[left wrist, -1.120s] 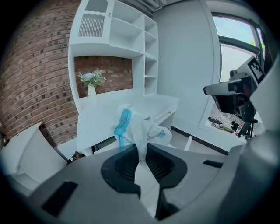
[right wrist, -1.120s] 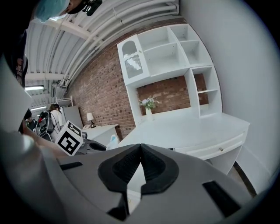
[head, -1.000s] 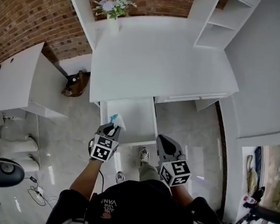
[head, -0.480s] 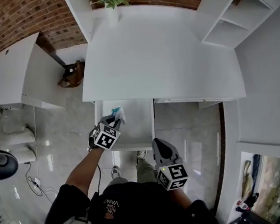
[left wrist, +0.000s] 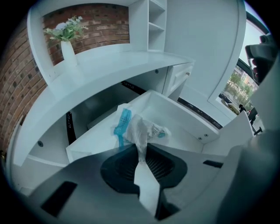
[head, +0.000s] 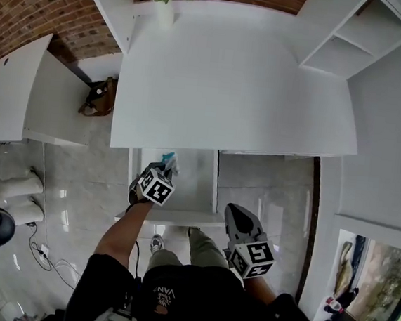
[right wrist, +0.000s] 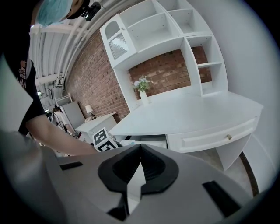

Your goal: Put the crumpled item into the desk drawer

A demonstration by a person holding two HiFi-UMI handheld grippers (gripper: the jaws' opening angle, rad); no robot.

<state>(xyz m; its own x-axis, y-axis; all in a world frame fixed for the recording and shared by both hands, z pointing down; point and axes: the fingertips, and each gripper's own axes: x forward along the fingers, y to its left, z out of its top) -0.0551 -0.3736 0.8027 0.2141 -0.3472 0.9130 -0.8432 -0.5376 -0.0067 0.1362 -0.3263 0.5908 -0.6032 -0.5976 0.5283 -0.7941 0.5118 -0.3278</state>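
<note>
Crumpled item (left wrist: pixel 141 131) over the drawer (head: pixel 192 187) under the desk (head: pixel 235 89) front

Bright even daylight, white desk (head: pixel 237 75) nearly washed out, soft glare on glossy floor (head: pixel 71 183), fisheye curvature and dark corners in gripper views, near foreground blurred.

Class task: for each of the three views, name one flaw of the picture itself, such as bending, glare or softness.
Head view: the desk shows a bowed front edge; the glossy floor carries bright reflections. Left gripper view: dark corners, a glaring window, the left tool soft, the crumpled item sharper. Right gripper view: the shelves curve; the right tool is blurred.
</note>
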